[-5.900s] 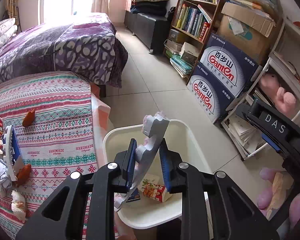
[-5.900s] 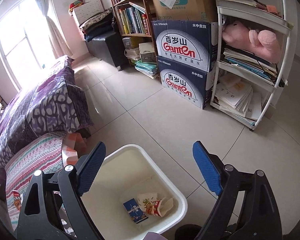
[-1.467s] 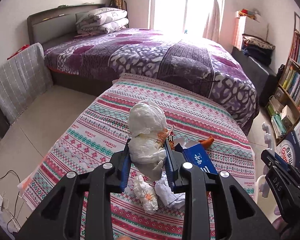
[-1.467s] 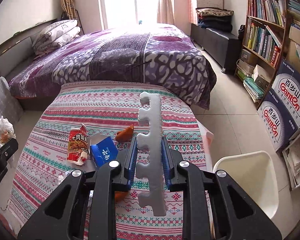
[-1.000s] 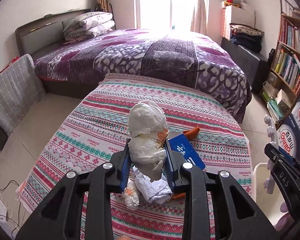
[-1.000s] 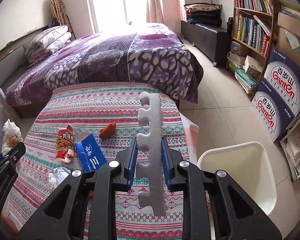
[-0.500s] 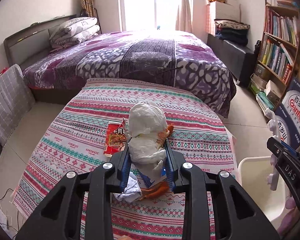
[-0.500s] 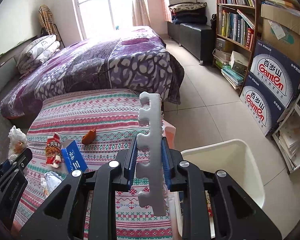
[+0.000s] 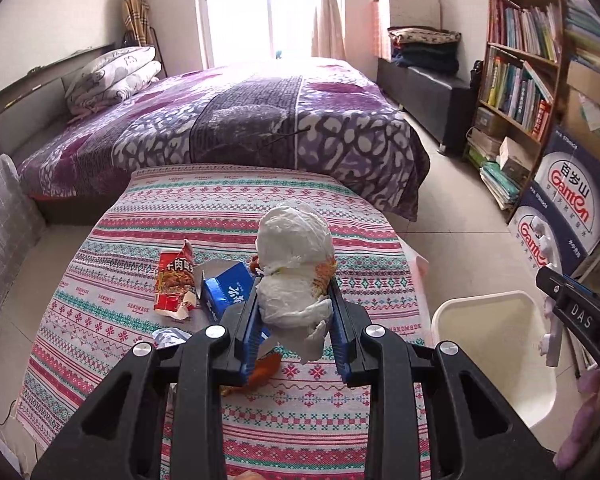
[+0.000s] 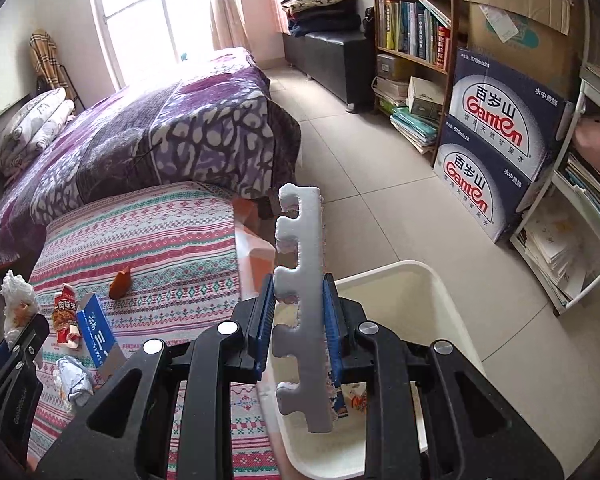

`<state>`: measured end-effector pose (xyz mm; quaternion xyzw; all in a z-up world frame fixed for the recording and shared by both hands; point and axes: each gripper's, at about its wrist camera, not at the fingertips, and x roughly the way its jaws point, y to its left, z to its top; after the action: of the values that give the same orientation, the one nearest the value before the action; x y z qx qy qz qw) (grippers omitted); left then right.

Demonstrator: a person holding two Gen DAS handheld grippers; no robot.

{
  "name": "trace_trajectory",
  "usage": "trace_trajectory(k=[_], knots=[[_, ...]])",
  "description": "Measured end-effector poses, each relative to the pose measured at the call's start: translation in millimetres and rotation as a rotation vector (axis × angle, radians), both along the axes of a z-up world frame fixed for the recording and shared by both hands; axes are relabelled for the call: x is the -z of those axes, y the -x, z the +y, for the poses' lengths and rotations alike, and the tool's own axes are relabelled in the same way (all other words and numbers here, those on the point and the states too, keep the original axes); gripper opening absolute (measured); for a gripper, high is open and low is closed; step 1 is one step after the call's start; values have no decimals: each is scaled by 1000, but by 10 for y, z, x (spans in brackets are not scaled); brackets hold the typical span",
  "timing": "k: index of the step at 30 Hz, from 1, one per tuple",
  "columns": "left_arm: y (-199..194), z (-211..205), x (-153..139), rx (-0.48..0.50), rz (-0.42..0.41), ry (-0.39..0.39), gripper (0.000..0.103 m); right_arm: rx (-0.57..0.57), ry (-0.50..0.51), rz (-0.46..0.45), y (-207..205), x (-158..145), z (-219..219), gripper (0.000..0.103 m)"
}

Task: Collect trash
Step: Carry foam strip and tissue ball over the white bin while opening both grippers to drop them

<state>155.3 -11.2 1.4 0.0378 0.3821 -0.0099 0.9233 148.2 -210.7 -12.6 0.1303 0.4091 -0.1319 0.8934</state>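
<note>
White crumpled plastic, a wadded bag (image 9: 294, 268), sits clamped between the blue pads of the left tool (image 9: 296, 320), its jaws narrowed onto the wad so it rides above the striped cloth of the desk (image 9: 260, 200) rather than dragging. Below it more trash waits on the cloth: a red snack packet (image 9: 174, 280), a blue carton (image 9: 226, 290) and a crumpled wrapper (image 9: 168, 335). The cream bin (image 9: 496, 344) stands on the floor just off the desk's right edge, close enough to serve both hands.

From the right wrist, the right tool (image 10: 299, 334) is closed tight on a notched white foam strip (image 10: 300, 280), held upright by its middle so both ends clear the jaws. The strip hangs over the near rim of the bin (image 10: 440, 300), probably ready to drop. A few scraps (image 10: 356, 400) already lie inside.
</note>
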Motion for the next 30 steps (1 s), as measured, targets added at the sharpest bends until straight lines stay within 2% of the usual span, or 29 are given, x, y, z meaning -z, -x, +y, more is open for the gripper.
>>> trace_trajectory(k=[9,12,14,15,17,18,23,30], knots=[[65,-424,23,92,5,3,30,122,-44,47,125,81,-475,24],[90,-587,36,127,7,6,30,155,-36,39,178,70,-585,36],[106,-689,60,150,15,10,30,187,-28,34,219,63,-664,51],[114,-733,75,162,22,14,30,205,-25,32,242,62,-707,53],[126,-827,104,186,36,23,30,240,-24,31,284,60,-795,71],[132,-865,118,197,42,28,30,265,-24,29,311,57,-850,75],[172,-1046,187,246,81,56,30,346,-34,28,401,68,-1074,87],[208,-1288,221,297,115,93,31,391,-56,31,487,92,-1286,88]])
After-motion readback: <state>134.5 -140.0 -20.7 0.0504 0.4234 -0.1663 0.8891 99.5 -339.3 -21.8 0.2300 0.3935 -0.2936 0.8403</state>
